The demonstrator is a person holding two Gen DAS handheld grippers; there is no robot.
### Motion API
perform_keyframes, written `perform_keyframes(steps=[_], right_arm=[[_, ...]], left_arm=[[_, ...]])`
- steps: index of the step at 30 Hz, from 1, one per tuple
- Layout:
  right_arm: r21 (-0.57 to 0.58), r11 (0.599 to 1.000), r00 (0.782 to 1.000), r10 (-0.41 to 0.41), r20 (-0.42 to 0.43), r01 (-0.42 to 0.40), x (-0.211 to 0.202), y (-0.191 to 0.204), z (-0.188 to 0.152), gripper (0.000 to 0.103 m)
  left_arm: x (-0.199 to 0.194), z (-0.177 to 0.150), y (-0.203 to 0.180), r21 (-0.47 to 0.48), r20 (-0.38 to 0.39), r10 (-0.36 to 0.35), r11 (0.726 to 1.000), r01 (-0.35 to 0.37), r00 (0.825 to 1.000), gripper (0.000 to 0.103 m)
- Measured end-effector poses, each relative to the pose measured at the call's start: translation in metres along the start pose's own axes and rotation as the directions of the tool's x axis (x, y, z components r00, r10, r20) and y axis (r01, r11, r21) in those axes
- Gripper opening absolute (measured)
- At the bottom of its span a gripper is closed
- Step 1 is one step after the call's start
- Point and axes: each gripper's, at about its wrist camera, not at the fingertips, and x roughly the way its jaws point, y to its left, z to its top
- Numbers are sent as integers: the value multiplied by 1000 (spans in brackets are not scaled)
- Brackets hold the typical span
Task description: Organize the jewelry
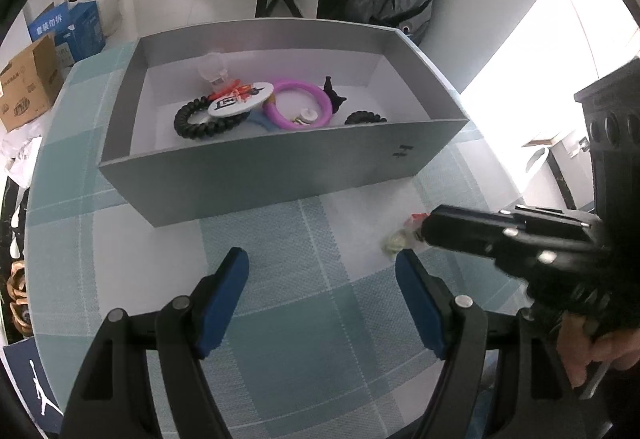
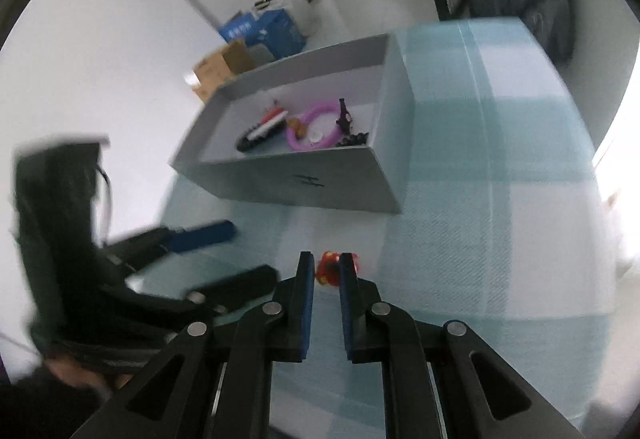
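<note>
R claw pinching last small trinket on the cloth; box waits at 12 o'clock.

L→R: left gripper [image 1: 322, 289] hangs wide open, empty, over the checked tablecloth [image 1: 280, 239]. Grey box [image 1: 280, 167] at 12 holds coil hair ties [image 1: 200, 123], pink ring [image 1: 298, 105] etc. At 3 o'clock the right gripper [image 2: 328, 269] is nearly closed around a small red-and-clear trinket [image 2: 327, 267]; can't tell if the pads truly bite. Looks light, small, prob. slippery plastic wrap, maybe fragile — take it across the middle, gentle squeeze.
</note>
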Motion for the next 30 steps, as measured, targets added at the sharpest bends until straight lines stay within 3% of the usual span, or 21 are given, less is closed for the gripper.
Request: perform_keyframes(steps=[3, 8, 10, 12, 15, 18, 20, 21, 22, 24, 26, 28, 30], right_arm=[[-16, 1000, 1000, -26, 7, 26, -1, 0, 1, 17], [-29, 995, 991, -93, 92, 96, -16, 4, -1, 18], [0, 994, 987, -109, 118, 110, -21, -2, 2, 36], [30, 995, 986, -94, 139, 91, -27, -8, 5, 43], [52, 994, 978, -101, 182, 93, -39, -15, 7, 45], [99, 991, 972, -105, 210, 86, -52, -28, 8, 49], [133, 989, 971, -96, 218, 68, -57, -36, 9, 49], [152, 987, 972, -89, 216, 57, -60, -42, 10, 50], [174, 984, 974, -82, 213, 45, -60, -47, 11, 50], [195, 980, 974, -73, 215, 30, -64, -54, 10, 51], [196, 980, 975, -71, 212, 29, -64, -55, 11, 51], [191, 981, 974, -63, 215, 21, -66, -54, 11, 51], [188, 982, 974, -54, 221, 11, -67, -53, 11, 51]], left_arm=[[0, 1, -1, 3, -2, -10, 1000, 10, 1000, 72], [2, -2, -12, 52, -18, -42, 998, 43, 999, 72], [3, -4, -19, 85, -15, -46, 995, 48, 999, 72], [5, -2, -27, 117, -2, -55, 992, 55, 998, 72], [9, 1, -41, 163, 11, -72, 984, 69, 997, 72], [16, 6, -58, 234, 31, -44, 972, 36, 999, 71], [21, 11, -63, 241, 31, -50, 970, 41, 998, 61], [25, 13, -64, 239, 20, -51, 970, 45, 998, 34], [28, 14, -63, 234, 11, -38, 972, 34, 999, 14], [30, 16, -62, 227, 5, -50, 973, 47, 999, 14], [21, 18, -62, 237, 45, -40, 971, 29, 998, 13], [6, 19, -57, 216, 96, -75, 975, 53, 993, 13], [-16, 21, -49, 180, 162, -144, 977, 115, 976, 13]])
